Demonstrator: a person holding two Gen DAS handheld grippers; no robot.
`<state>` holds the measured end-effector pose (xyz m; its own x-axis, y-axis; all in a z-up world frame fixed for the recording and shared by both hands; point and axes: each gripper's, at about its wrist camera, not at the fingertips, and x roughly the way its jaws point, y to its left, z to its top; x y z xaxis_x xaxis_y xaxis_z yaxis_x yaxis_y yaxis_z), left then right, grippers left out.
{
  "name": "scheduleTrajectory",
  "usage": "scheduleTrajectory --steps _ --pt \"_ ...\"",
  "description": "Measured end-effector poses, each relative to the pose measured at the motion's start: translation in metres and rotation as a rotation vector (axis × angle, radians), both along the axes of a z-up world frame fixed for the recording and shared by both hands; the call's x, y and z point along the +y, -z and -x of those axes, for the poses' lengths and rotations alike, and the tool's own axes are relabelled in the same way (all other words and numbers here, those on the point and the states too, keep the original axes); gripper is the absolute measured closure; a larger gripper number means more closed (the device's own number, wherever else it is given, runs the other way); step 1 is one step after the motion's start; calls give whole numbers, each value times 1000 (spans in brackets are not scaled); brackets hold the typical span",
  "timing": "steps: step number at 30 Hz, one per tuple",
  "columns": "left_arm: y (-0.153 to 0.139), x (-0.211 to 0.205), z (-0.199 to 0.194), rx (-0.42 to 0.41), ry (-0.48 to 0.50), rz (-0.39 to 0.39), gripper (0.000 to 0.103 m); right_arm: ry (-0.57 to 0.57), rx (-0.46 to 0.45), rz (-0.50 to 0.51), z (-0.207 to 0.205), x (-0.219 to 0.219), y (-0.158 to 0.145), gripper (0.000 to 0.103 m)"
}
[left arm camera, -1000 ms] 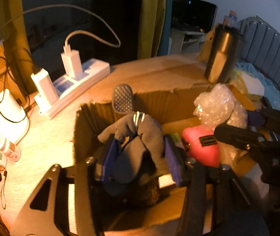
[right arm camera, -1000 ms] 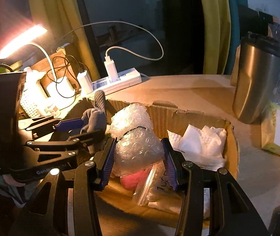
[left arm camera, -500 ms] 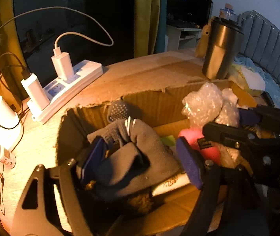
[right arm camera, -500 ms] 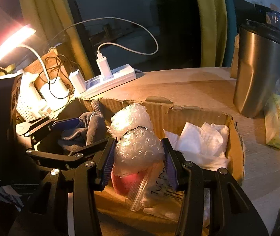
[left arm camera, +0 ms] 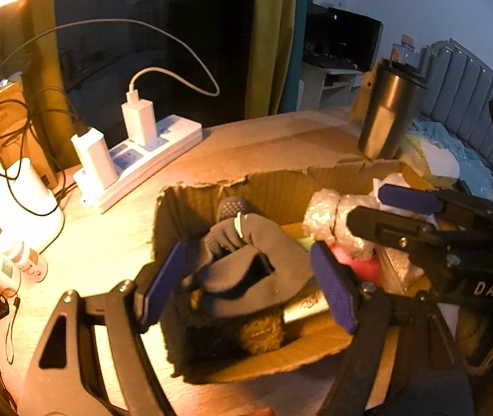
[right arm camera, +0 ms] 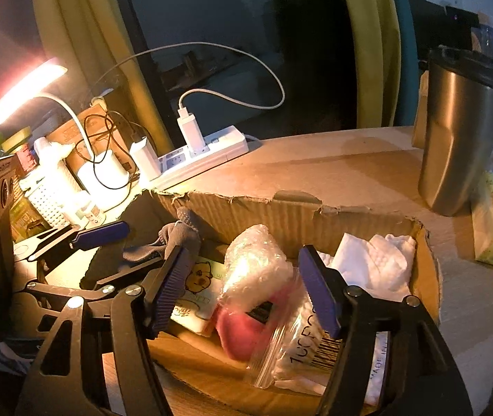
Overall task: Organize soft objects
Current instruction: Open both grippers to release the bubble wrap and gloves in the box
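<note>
My left gripper [left arm camera: 246, 277] and right gripper [right arm camera: 243, 291] have just opened, fingers released over glove [left arm camera: 246, 263] and bubble wrap [right arm camera: 257, 267]; bag [right arm camera: 302, 346] reads "100".

Home bedroom, night. Padded grey headboard [left arm camera: 468, 83] and blue bedding [left arm camera: 454, 145] far right of left gripper's fingers. Dark TV [left arm camera: 343, 41] on white stand ahead, beyond yellow curtains [right arm camera: 368, 45] and dark window [right arm camera: 218, 17]. Wooden desk [right arm camera: 333, 163] ahead of fingers carries white power strip [right arm camera: 205, 152] with chargers, lit desk lamp [right arm camera: 21, 90] up left, steel travel mug [right arm camera: 461, 138] right, torn cardboard box [right arm camera: 281, 215] of household bits nearest fingers.
</note>
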<state>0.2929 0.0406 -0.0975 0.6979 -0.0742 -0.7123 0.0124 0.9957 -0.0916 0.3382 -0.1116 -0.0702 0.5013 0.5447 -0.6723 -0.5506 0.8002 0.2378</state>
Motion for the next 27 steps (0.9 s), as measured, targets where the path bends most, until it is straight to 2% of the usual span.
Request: scheduleTrajectory --steps 12,27 --pt "-13 3 20 -41 -3 11 26 29 -37 0 20 -11 -19 34" --pt "-40 1 64 -110 -9 18 26 44 -94 3 59 -24 -41 34"
